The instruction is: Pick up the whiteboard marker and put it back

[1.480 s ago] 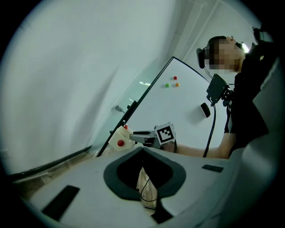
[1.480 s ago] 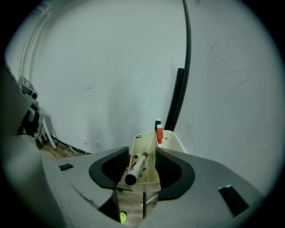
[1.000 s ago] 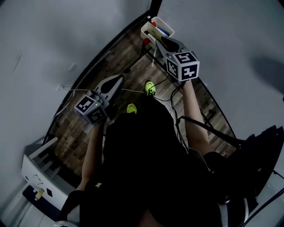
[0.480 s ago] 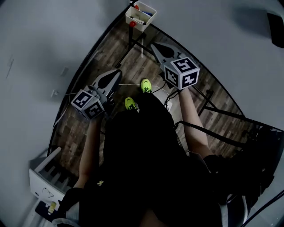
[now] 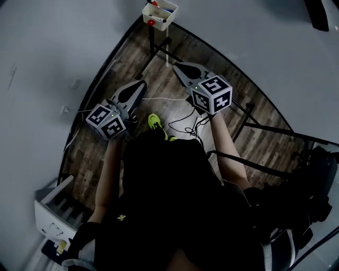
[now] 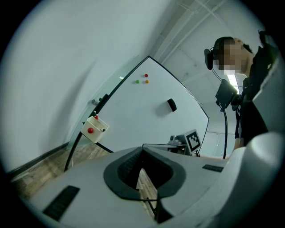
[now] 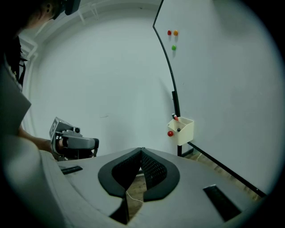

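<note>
A second earlier the right gripper had hung right over the white tray. It had since drawn back and was well apart from the tray, which now sat at the head view's top edge. Its fingers were pressed together on nothing. The whiteboard marker stood in that tray, fixed low at the edge of the whiteboard. The left gripper had shifted only a little and was near the right one, its fingers likewise pressed together and empty.
</note>
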The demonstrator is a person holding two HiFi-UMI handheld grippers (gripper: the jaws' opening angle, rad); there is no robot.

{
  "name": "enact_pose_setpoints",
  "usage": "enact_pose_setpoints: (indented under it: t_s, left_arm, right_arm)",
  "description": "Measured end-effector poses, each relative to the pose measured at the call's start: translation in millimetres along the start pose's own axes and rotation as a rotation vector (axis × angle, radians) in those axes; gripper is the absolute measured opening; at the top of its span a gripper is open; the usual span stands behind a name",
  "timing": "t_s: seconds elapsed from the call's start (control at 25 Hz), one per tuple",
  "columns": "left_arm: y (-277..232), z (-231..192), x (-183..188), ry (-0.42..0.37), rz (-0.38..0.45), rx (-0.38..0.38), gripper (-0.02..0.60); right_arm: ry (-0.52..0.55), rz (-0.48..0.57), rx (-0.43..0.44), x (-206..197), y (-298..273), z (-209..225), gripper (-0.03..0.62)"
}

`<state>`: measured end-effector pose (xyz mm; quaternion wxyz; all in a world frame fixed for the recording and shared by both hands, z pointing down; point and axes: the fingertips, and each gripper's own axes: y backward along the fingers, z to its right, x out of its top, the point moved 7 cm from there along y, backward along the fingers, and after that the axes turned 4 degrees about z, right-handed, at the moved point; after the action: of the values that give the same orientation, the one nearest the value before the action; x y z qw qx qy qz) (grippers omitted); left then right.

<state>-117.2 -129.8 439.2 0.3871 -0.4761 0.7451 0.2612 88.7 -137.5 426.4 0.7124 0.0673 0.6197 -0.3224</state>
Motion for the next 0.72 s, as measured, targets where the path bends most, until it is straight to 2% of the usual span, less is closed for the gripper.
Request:
enact_pose_setpoints:
  t_s: [0.4, 0.72]
  left_arm:
    - [10, 69, -30, -0.025, 0.005, 0.002, 0.015]
    - [26, 115, -65, -0.041, 0.002, 0.020, 0.015]
  right_arm:
    - [-0.013, 0.009, 0.059, -26, 64, -44, 0.002]
    - [-0.022, 0.023, 0.081, -44, 114, -62, 0.002]
